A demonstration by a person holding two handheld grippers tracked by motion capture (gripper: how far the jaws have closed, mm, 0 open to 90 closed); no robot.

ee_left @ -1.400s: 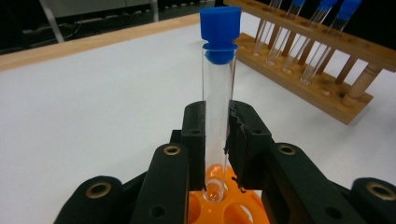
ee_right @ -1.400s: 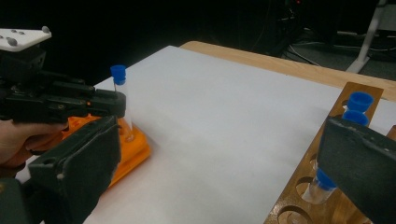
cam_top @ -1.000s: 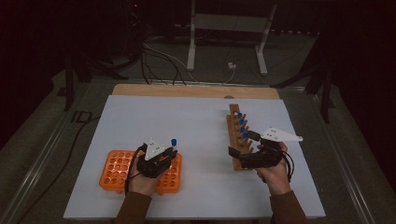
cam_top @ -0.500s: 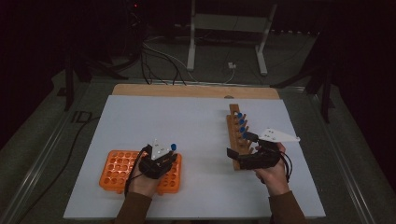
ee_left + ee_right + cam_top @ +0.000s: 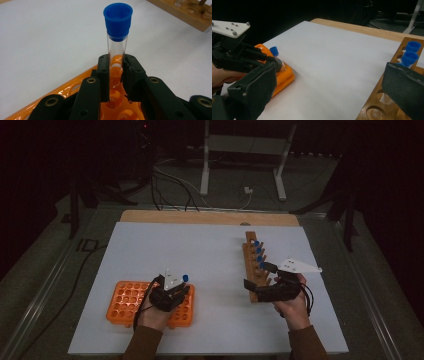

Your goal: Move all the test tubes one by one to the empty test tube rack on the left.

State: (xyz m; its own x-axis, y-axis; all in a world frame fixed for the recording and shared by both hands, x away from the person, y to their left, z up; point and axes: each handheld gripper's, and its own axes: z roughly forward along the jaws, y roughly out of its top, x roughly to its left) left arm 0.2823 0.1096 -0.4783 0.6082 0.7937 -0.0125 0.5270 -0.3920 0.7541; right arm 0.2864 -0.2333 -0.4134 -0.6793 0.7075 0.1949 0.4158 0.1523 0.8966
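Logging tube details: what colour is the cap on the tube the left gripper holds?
Blue cap on a clear tube, clearest in the left gripper view.

tube (image 5: pixel 117 47) base hidden behind tongs, orange rack (image 5: pixel 75 83) cut off

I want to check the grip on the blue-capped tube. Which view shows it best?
The left gripper view: the blue-capped tube stands close-up between the jaws, above the orange rack. The high view and right gripper view show it small and distant.
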